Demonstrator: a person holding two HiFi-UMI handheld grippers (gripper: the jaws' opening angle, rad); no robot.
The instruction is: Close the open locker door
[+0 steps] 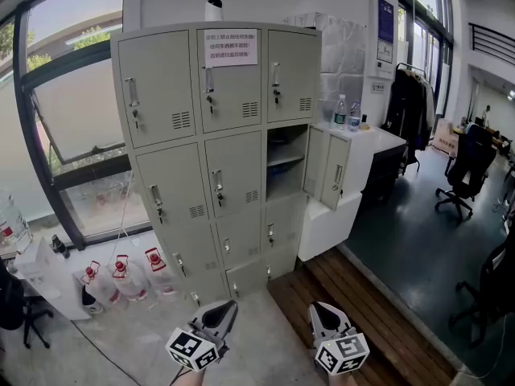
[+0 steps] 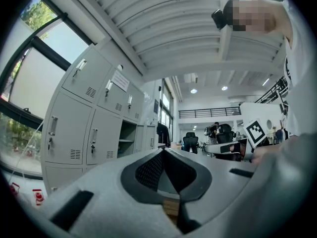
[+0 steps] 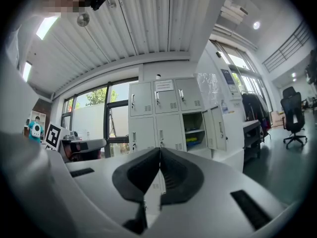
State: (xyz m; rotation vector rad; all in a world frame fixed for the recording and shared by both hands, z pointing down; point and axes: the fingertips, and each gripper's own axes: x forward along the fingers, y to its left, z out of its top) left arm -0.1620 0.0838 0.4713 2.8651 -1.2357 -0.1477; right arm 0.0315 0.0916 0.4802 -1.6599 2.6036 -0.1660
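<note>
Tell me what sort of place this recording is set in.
Probably an open-plan office or lab: a bank of grey metal lockers beside tall windows, a swivel office chair, and hanging coats.

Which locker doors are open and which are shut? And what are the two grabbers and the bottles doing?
Middle-row right locker door: swung open.
Other locker doors: shut.
Left gripper: fingers together, nothing held.
Right gripper: fingers together, nothing held.
Water bottles: standing upright on the white counter.
</note>
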